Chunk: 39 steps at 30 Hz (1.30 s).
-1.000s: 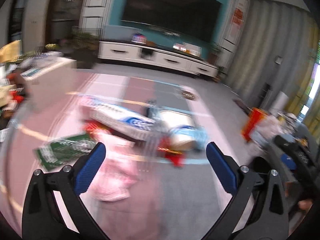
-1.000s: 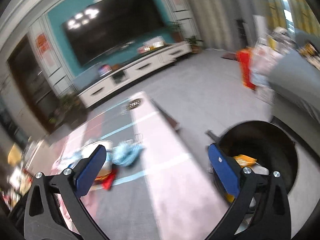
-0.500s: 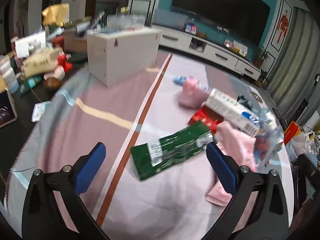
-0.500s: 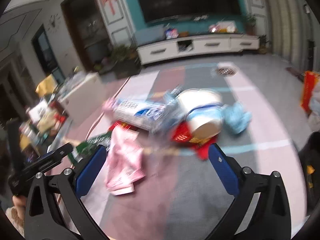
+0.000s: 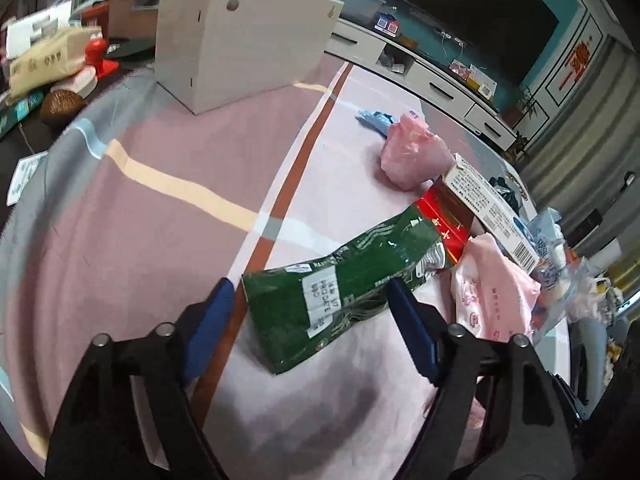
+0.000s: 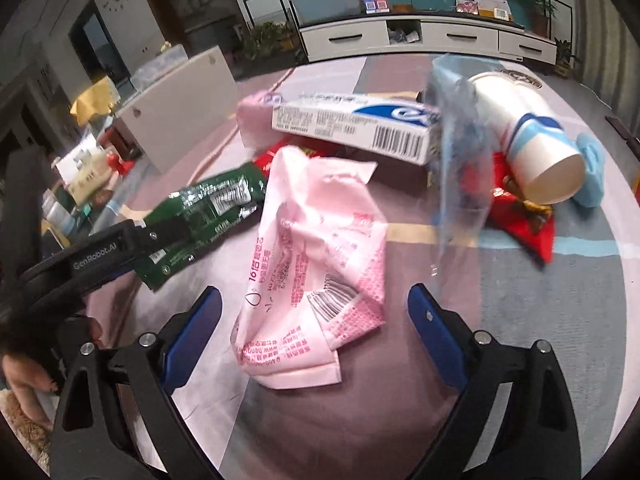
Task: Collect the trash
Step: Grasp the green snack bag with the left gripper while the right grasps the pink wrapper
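Left wrist view: left gripper (image 5: 308, 312) spread wide, holding nothing, straddling the near end of the green wrapper (image 5: 344, 284), which lies flat on the pink striped cloth (image 5: 132, 240). Its far end is tucked against a red packet (image 5: 444, 224), with the toothpaste box (image 5: 492, 212) beyond it. Judgement: close on the near end only, low to the cloth, so the pads pinch film rather than fabric; lift straight up to slip the far end clear of the pile. Right wrist view: right gripper (image 6: 314, 324) also wide apart and empty, framing the crumpled pink wrapper (image 6: 316, 264) just ahead of its tips. Paper cup (image 6: 524, 136) lies on its side, clear blue bag (image 6: 460, 152) touching it, red wrapper (image 6: 524, 216) under it. Judgement: take the raised fold nearest the tips; a deeper reach risks snagging the clear bag. No bin is visible in either view.
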Each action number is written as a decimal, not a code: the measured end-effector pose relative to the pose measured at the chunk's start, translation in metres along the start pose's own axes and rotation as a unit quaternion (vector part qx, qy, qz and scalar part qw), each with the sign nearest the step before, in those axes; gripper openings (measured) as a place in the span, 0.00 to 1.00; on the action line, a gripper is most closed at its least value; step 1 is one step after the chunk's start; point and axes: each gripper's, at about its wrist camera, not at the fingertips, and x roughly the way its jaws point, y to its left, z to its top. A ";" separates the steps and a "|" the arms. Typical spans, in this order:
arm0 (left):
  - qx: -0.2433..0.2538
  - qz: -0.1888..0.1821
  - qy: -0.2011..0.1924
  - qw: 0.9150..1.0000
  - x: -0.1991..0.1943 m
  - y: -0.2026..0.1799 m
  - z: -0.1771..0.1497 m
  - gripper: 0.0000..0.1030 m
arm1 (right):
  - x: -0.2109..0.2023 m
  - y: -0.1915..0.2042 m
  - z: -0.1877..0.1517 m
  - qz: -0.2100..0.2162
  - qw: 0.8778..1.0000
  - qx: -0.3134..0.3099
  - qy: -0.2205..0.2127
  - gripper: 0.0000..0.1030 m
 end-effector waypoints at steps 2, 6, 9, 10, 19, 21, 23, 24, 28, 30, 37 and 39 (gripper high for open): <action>0.001 0.002 -0.003 1.000 0.003 -0.001 -0.001 0.55 | 0.006 0.002 0.001 -0.007 1.000 -0.001 0.003 0.84; -0.010 -0.010 -0.006 1.000 0.005 -0.001 -0.003 0.32 | 0.013 0.004 0.002 -0.021 1.000 -0.010 0.001 0.72; -0.027 -0.026 -0.010 0.999 0.004 0.001 -0.004 0.19 | 0.012 0.006 0.001 -0.022 1.000 -0.013 -0.001 0.67; -0.029 -0.029 -0.013 0.999 0.002 0.000 -0.004 0.17 | 0.011 0.006 0.001 -0.023 1.000 -0.016 -0.002 0.66; -0.037 -0.040 -0.052 0.997 -0.023 -0.008 -0.018 0.03 | -0.014 0.007 -0.001 -0.025 0.999 -0.036 -0.028 0.60; -0.034 -0.044 -0.054 0.997 -0.025 -0.011 -0.019 0.03 | -0.021 0.007 -0.001 -0.024 0.998 -0.039 -0.035 0.60; -0.028 -0.043 -0.062 0.997 -0.029 -0.014 -0.020 0.03 | -0.027 0.007 -0.001 -0.024 0.998 -0.037 -0.041 0.60; -0.024 -0.043 -0.067 0.997 -0.032 -0.017 -0.021 0.03 | -0.031 0.006 -0.001 -0.023 0.998 -0.036 -0.044 0.60; -0.012 -0.049 -0.076 0.996 -0.043 -0.027 -0.025 0.03 | -0.045 0.001 0.001 -0.023 0.997 -0.032 -0.059 0.60; 0.001 -0.043 -0.085 0.995 -0.048 -0.035 -0.028 0.03 | -0.053 -0.002 0.002 -0.022 0.997 -0.027 -0.069 0.60; 0.031 -0.040 -0.100 0.994 -0.056 -0.052 -0.036 0.03 | -0.072 -0.013 0.003 -0.024 0.996 -0.012 -0.088 0.60; 0.039 -0.039 -0.104 0.993 -0.059 -0.055 -0.038 0.03 | -0.075 -0.016 0.003 -0.027 0.995 -0.008 -0.092 0.60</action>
